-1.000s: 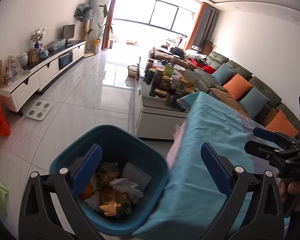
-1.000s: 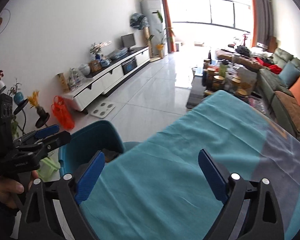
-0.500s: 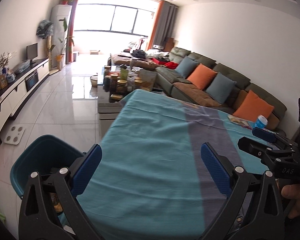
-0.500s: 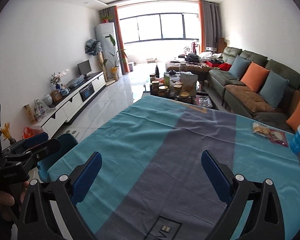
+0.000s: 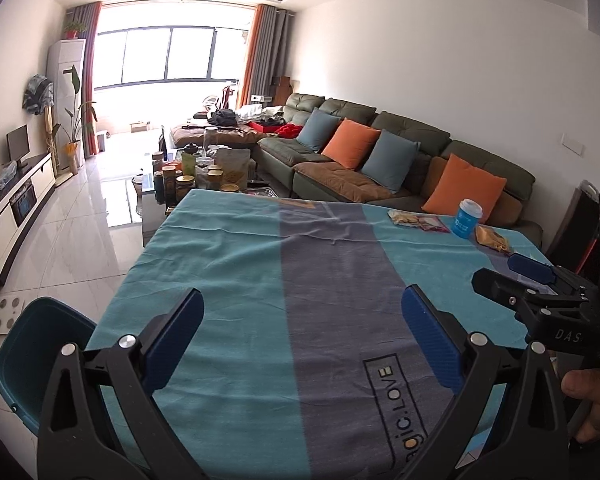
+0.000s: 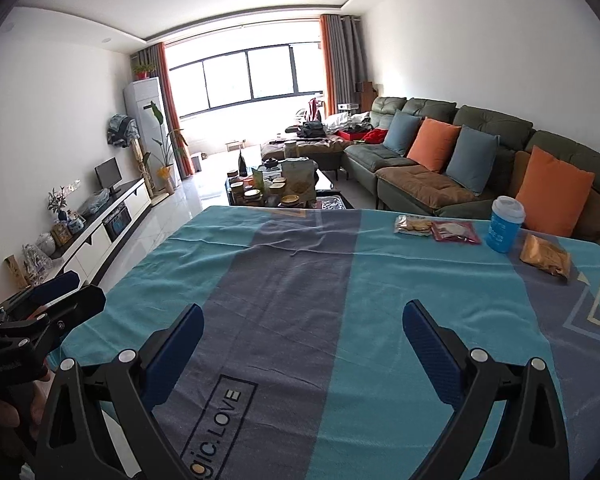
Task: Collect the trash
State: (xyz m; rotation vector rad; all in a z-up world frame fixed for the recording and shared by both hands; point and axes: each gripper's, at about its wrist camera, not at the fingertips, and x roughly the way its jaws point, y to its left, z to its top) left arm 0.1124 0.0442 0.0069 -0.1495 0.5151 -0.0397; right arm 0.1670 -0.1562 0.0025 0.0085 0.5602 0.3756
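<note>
Both grippers wide open, empty: left gripper [image 5: 302,334], right gripper [image 6: 303,340], side by side above the teal-grey tablecloth [image 6: 300,280]. Trash at far right table edge: snack packets [image 6: 436,230], blue cup [image 6: 506,230], gold wrapper [image 6: 545,260]. Teal bin [image 5: 28,360] left of table.

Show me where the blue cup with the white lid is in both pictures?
Left wrist view: the blue cup stands at the table's far right, in front of an orange cushion.
Right wrist view: the blue cup stands far right, between the red packet and the gold packet.
Shared landmark: that same orange cushion behind the cup.
</note>
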